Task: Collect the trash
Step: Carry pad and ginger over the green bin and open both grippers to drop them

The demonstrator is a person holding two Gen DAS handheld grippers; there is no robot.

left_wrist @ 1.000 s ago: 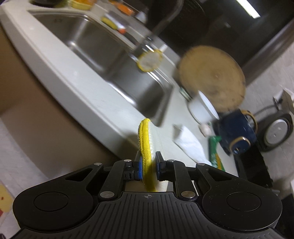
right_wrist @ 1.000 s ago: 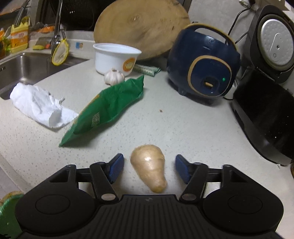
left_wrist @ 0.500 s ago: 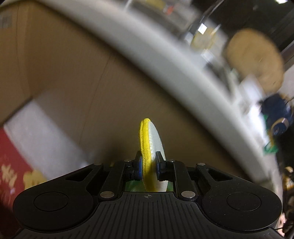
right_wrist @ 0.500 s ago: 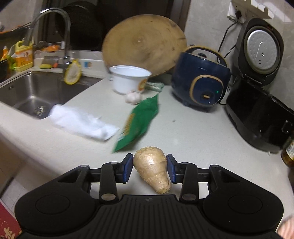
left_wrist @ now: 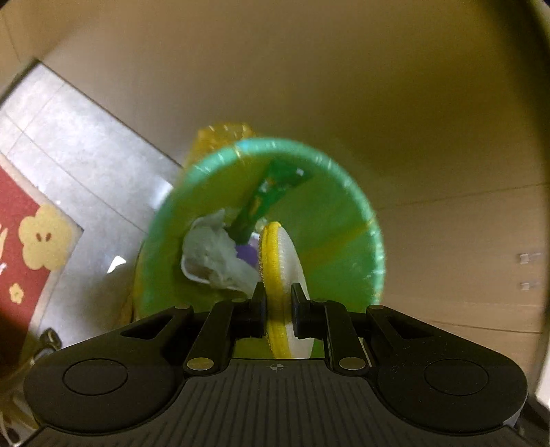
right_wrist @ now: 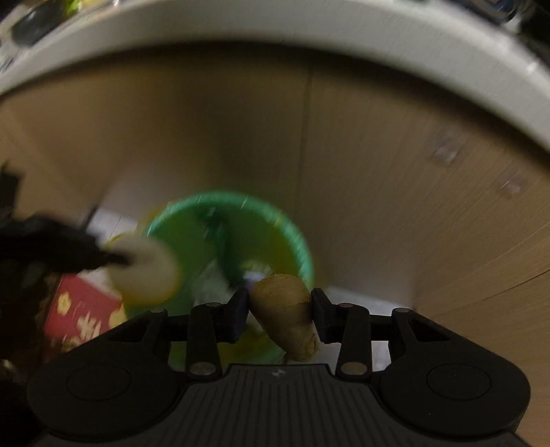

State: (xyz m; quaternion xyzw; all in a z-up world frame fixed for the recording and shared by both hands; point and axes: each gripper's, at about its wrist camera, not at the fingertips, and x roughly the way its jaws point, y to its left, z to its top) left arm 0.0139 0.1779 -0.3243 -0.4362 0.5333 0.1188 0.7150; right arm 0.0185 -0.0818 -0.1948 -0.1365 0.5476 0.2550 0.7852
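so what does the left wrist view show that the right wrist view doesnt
Only the left wrist view: the left hand-held gripper shut on the yellow-edged pad, crumpled white paper sharp inside the bin.

Only the right wrist view: the right hand-held gripper shut on the ginger root, the white counter edge overhead.

Both: the green bin, a green wrapper inside it, the red floor mat, the brown cabinet front.

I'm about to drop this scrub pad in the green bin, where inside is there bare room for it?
The green bin looks bare along its right inner wall, between the rim and the scrub pad in the left gripper. It is crowded on the left and back: a crumpled tissue and a green wrapper lie there.
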